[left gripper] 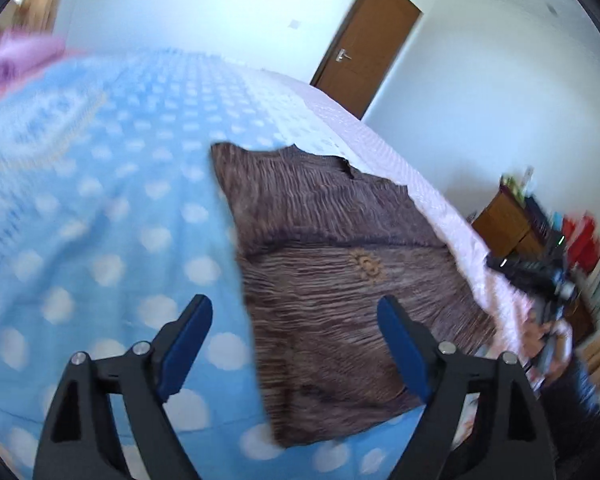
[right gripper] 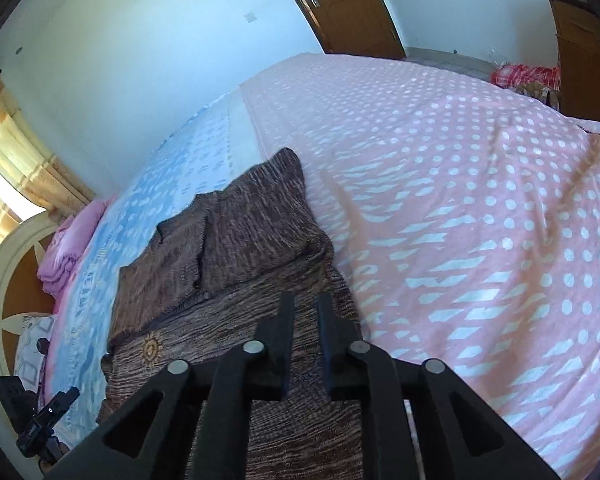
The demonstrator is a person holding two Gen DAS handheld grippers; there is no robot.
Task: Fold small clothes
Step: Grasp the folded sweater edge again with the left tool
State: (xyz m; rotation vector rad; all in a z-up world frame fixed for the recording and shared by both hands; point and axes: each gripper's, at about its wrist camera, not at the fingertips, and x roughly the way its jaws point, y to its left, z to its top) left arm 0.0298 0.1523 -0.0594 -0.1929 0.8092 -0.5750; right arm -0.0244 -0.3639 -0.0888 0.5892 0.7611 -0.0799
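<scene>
1. Grippers first: the left gripper hangs above the bed with its blue-padded jaws spread wide and nothing between them. The right gripper has its black jaws drawn nearly together, only a thin slit left; whether cloth is pinched in that slit I cannot tell, since the tips overlap the fabric.
2. Garment: the brown garment lies on the bedspread, straddling the line where the blue dotted half meets the pink dotted half.
3. Progress, as I judge it: at least one fold seems made, since an upper layer lies across the lower one with a raised ridge between them. The far end is rumpled and uneven, so more folding and squaring up remain.
4. Materials: the garment is a soft, crinkled knit with fine streaks and a small gold sun-like motif; it should drape and slide easily. The bedspread looks like fuzzy, pliant towelling.
</scene>
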